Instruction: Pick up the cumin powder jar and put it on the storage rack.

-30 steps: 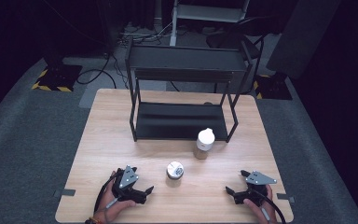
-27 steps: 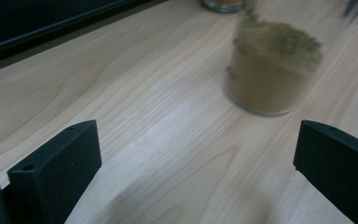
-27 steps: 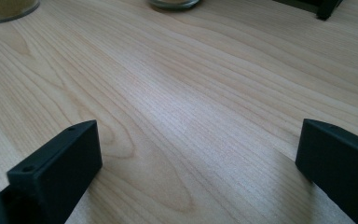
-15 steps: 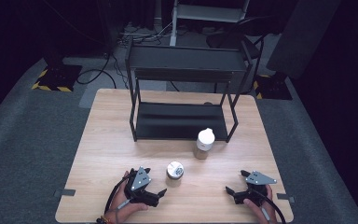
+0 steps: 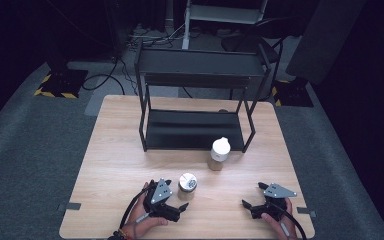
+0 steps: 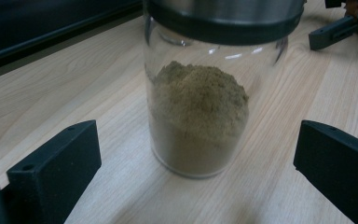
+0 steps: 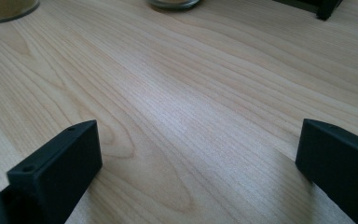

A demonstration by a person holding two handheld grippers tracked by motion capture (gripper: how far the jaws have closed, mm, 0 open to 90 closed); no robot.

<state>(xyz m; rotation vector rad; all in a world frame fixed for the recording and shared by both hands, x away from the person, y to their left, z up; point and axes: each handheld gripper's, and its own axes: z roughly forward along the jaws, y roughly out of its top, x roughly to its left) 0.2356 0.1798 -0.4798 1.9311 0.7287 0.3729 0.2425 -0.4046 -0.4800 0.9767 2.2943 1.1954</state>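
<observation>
Two wide tongs flank jar.

Landmark: spice jar
Toward the person's left gripper: jar stands just ahead, between wide-apart jaws
Rightward: bare table, passable
Behind, right: white-lidded jar blocks
Farther behind: black shelf rack blocks

Overhead shot is lit only on the worktop, everything around it drops off into near black, and it's soft and a bit grainy. Left gripper view is close and bright: the jar has white glare streaks under its lid and the near edges go blurry. Right gripper view has a pale sheen mid-wood with soft shadows.
</observation>
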